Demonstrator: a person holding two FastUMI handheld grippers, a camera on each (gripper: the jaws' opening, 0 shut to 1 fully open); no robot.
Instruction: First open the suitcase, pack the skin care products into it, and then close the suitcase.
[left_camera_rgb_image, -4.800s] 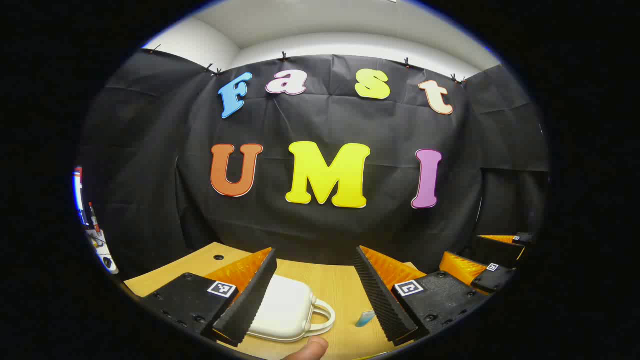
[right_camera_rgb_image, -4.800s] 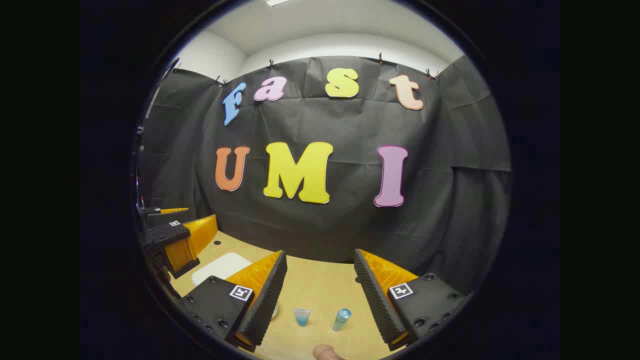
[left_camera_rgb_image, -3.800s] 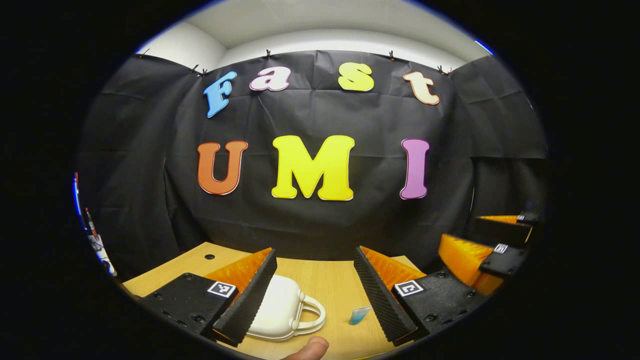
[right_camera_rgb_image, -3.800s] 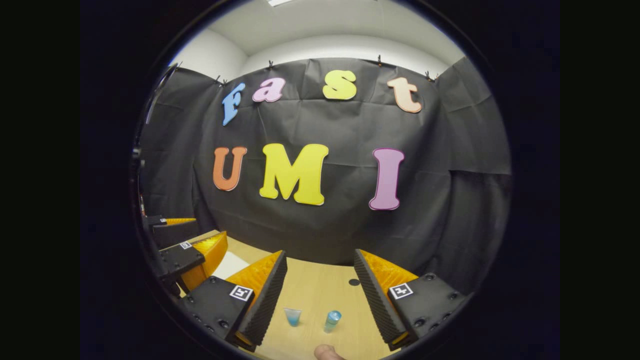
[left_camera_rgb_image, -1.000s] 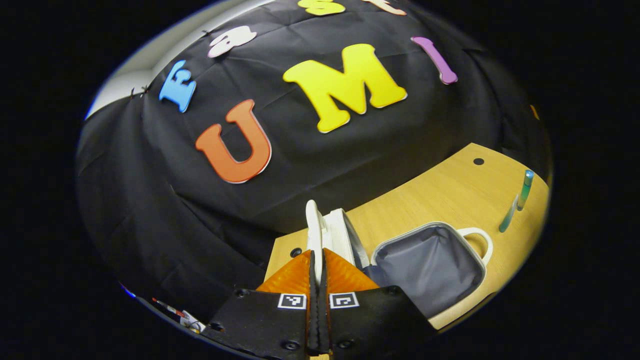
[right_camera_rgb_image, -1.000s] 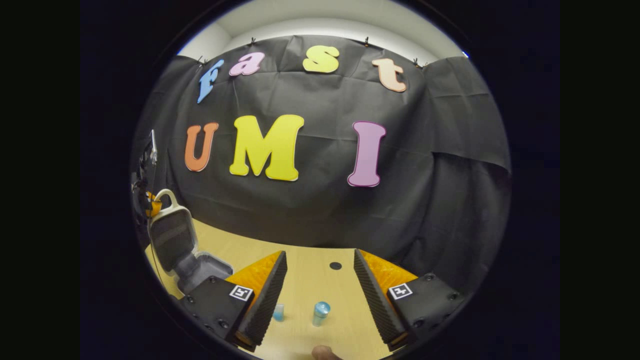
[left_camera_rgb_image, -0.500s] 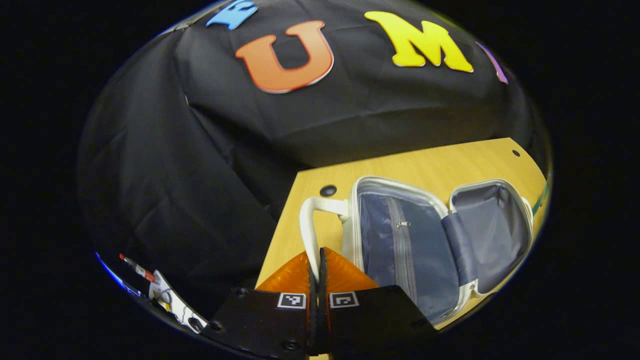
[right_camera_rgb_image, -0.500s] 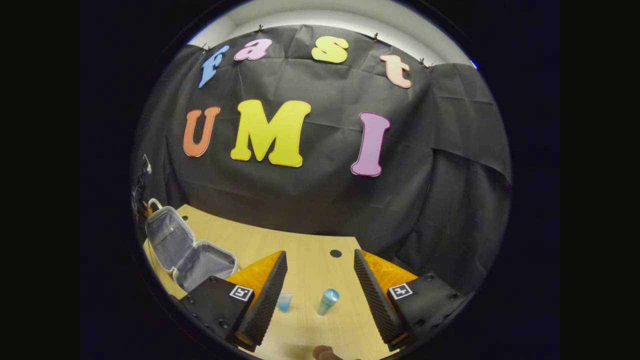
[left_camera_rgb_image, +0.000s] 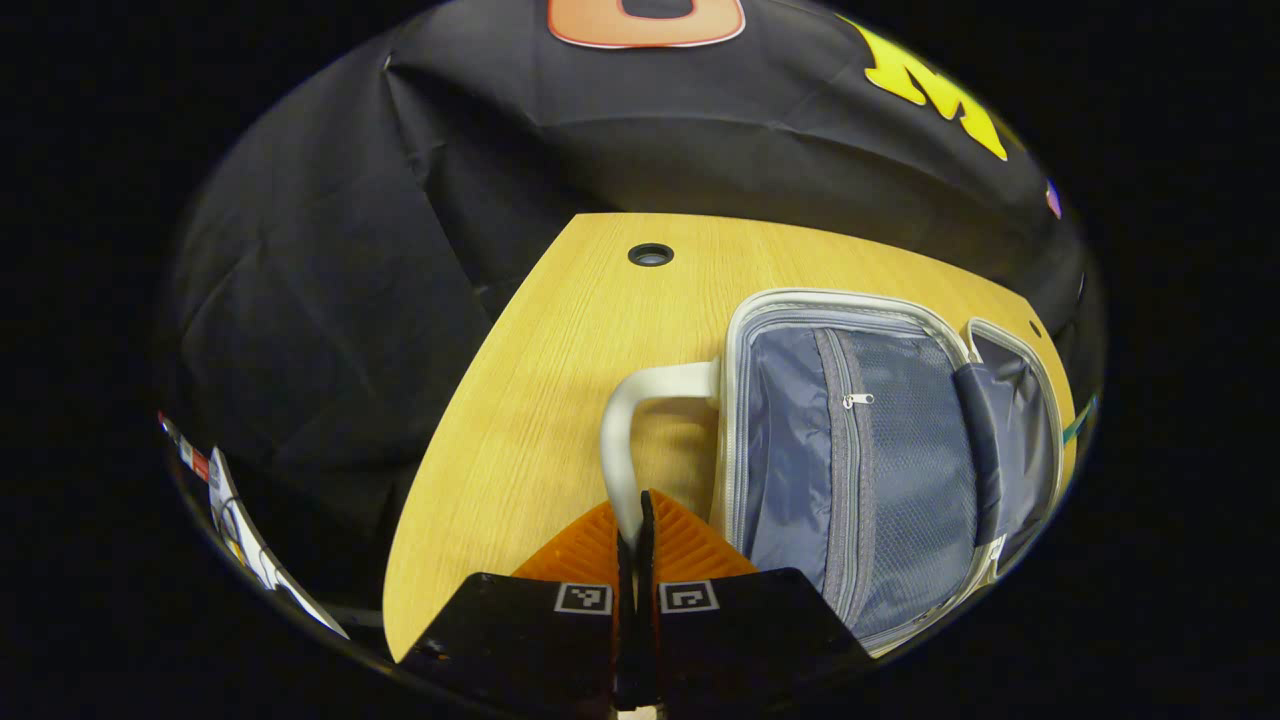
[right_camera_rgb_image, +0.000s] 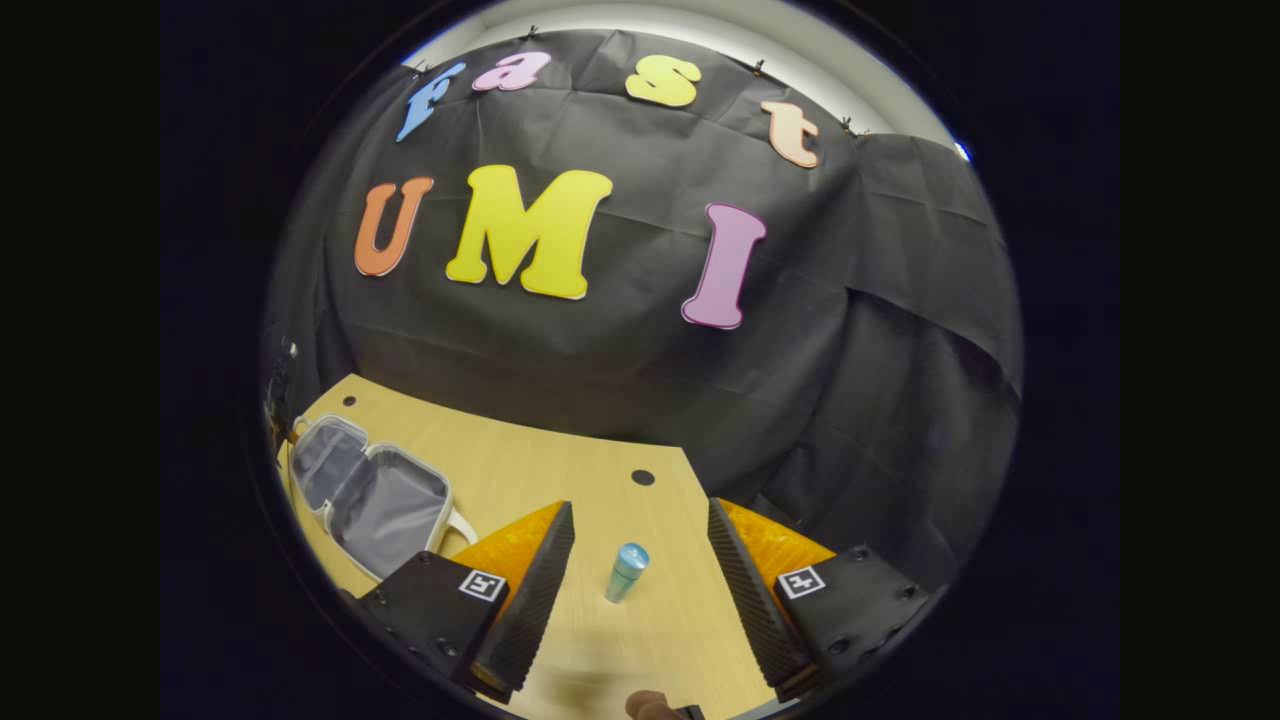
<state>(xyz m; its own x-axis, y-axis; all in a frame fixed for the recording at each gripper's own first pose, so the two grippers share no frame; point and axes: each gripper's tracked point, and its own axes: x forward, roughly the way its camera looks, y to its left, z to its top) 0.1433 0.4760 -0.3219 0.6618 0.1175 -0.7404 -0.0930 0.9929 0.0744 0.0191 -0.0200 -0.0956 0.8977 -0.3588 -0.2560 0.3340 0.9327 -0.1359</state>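
The white suitcase (left_camera_rgb_image: 850, 450) lies open on the wooden table (left_camera_rgb_image: 520, 400), both grey-lined halves facing up. The lid half has a zipped mesh pocket. My left gripper (left_camera_rgb_image: 635, 512) is shut on the lid's white handle (left_camera_rgb_image: 622, 420), low over the table. In the right gripper view the open suitcase (right_camera_rgb_image: 370, 495) lies at the far left. A small blue bottle (right_camera_rgb_image: 627, 572) stands upright between the fingers of my right gripper (right_camera_rgb_image: 638, 510), which is open and not touching it. A thin teal item (left_camera_rgb_image: 1078, 425) peeks out at the right edge beyond the suitcase.
The table has round cable holes (left_camera_rgb_image: 650, 254) (right_camera_rgb_image: 642, 478) near its back. Its left edge (left_camera_rgb_image: 470, 370) drops off against the black cloth wall. A thumb (right_camera_rgb_image: 650, 706) shows at the bottom of the right gripper view. Bare wood lies between suitcase and bottle.
My left gripper has swung the lid down by its handle until the suitcase lies flat open. My right gripper has moved in around the blue bottle; the small blue cup has slipped behind its left finger.
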